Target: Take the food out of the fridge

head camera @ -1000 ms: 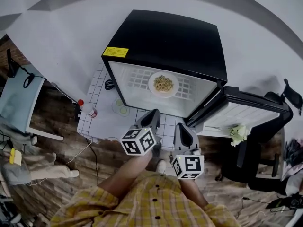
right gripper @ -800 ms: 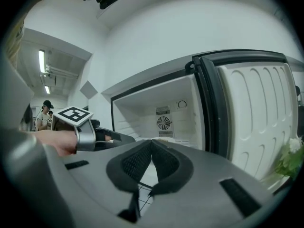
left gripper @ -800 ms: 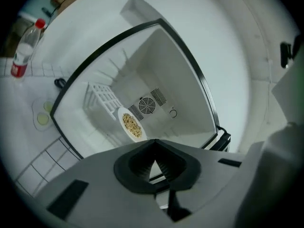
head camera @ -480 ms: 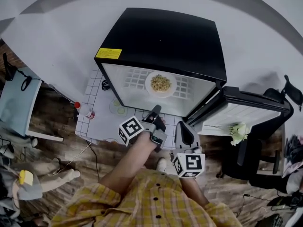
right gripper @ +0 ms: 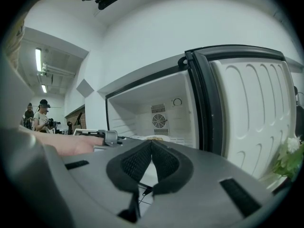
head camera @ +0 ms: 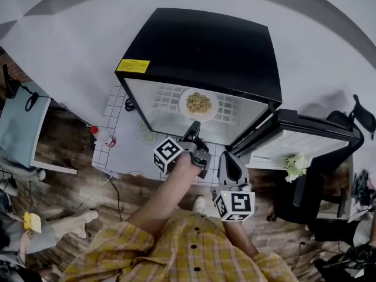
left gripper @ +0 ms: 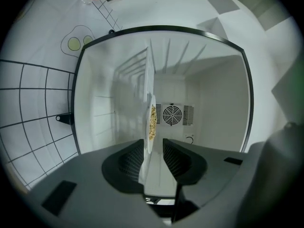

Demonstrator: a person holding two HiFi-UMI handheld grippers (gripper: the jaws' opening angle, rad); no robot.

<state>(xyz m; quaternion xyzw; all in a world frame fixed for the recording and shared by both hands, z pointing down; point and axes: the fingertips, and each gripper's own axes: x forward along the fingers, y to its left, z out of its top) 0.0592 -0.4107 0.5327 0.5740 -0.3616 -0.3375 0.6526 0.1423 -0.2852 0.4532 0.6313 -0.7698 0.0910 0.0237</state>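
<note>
A small black fridge (head camera: 200,46) stands open, its door (head camera: 305,140) swung out to the right. On the wire shelf inside lies a white plate of noodles (head camera: 199,103). My left gripper (head camera: 194,135) is rolled onto its side at the fridge mouth. Its jaws are opening, with a gap between the pads. In the left gripper view the plate (left gripper: 151,120) shows edge-on, in line with the gap of the left gripper (left gripper: 153,151); the pads do not press on it. My right gripper (head camera: 228,160) hangs back by the door, shut and empty, and its pads meet in the right gripper view (right gripper: 151,146).
The fridge stands on a white tiled mat (head camera: 126,154). A red-capped bottle (head camera: 94,130), a can (head camera: 111,141) and a small dish with green slices (head camera: 147,135) stand left of it. Pale flowers (head camera: 296,164) and a black chair (head camera: 329,175) are beside the open door.
My left gripper has rolled onto its side, moved forward to the fridge opening and opened its jaws. The right gripper has stayed put.
</note>
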